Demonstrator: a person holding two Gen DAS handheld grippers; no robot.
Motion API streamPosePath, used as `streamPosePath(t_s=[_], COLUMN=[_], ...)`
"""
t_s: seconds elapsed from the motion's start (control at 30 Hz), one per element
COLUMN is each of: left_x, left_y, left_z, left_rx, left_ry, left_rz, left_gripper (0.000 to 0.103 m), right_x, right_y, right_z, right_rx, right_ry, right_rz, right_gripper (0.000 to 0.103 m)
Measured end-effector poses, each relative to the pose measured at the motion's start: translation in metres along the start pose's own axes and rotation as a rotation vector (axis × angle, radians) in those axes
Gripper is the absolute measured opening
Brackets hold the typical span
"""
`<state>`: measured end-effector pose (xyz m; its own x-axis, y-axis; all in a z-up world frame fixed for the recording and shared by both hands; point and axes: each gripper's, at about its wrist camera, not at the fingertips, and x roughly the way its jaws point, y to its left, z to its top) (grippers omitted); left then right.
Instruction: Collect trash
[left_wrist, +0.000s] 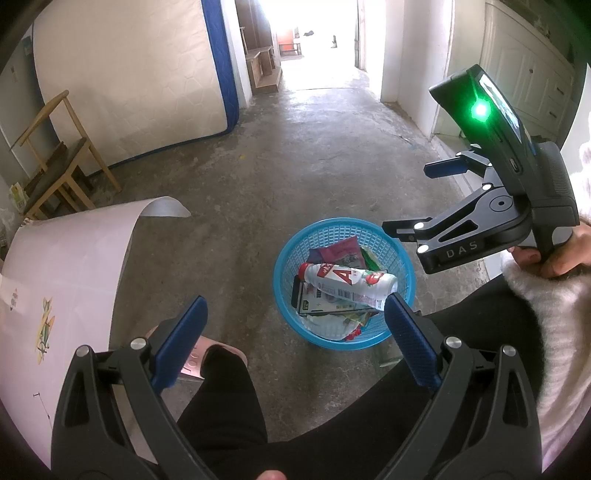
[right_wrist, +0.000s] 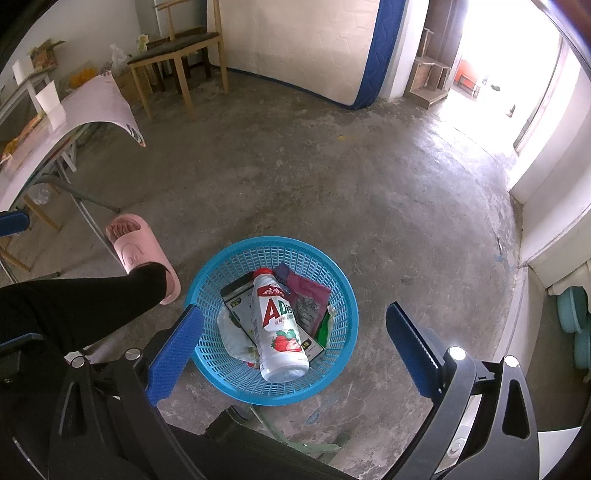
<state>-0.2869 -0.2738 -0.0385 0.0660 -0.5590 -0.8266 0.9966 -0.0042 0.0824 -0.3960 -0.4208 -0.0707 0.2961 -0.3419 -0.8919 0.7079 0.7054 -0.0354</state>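
A white mattress (right_wrist: 306, 44) with a blue edge leans on the wall, far behind the blue basket (right_wrist: 207, 291). The surface (right_wrist: 55, 129) with a pale sheet stands to the basket's left, well apart from it, with a wooden chair (right_wrist: 177, 51) behind. The basket sits on the concrete floor (right_wrist: 369, 184) and holds the trash — a white bottle (right_wrist: 277, 325) with a red cap and a strawberry picture lying on top of a dark box (right_wrist: 236, 295), a purple wrapper (right_wrist: 310, 299) and a green one (right_wrist: 323, 326). A pink slipper (right_wrist: 136, 251) is just beside the basket. The left tool (left_wrist: 295, 332) and the right tool (right_wrist: 295, 339) both hang above the basket, fingers wide apart, holding nothing.
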Motion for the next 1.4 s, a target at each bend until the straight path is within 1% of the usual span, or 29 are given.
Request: streamPosePath(t_s=[0.97,1.17,1.3,1.4], left_x=[0.0004,0.0006,-0.0006,-0.0005], left_y=[0.0003,-0.0013,-0.0019,-0.0022], left_z=[0.0012,-0.0004,-0.0016,-0.0019], left_rx=[-0.001,-0.020,0.002,-0.001], left_ry=[0.002,0.000,-0.007,-0.003], left_rz=[-0.001,-0.007,-0.009,-0.007], left_gripper=[0.092,0.092,0.092,0.092], right_x=[0.0000,-0.0001,-0.0001,0.0003], right_y=[0.0005,-0.0009,-0.0002,-0.0010], right_z=[-0.0002,0.0002,-0.0001,0.0002], right_rx=[-0.001,-0.001,0.000,0.003], right_ry=[0.000,0.000,0.001,0.002], right_rz=[0.001,0.000,0.000,0.002], right_gripper=[0.096,0.096,0.096,0.096])
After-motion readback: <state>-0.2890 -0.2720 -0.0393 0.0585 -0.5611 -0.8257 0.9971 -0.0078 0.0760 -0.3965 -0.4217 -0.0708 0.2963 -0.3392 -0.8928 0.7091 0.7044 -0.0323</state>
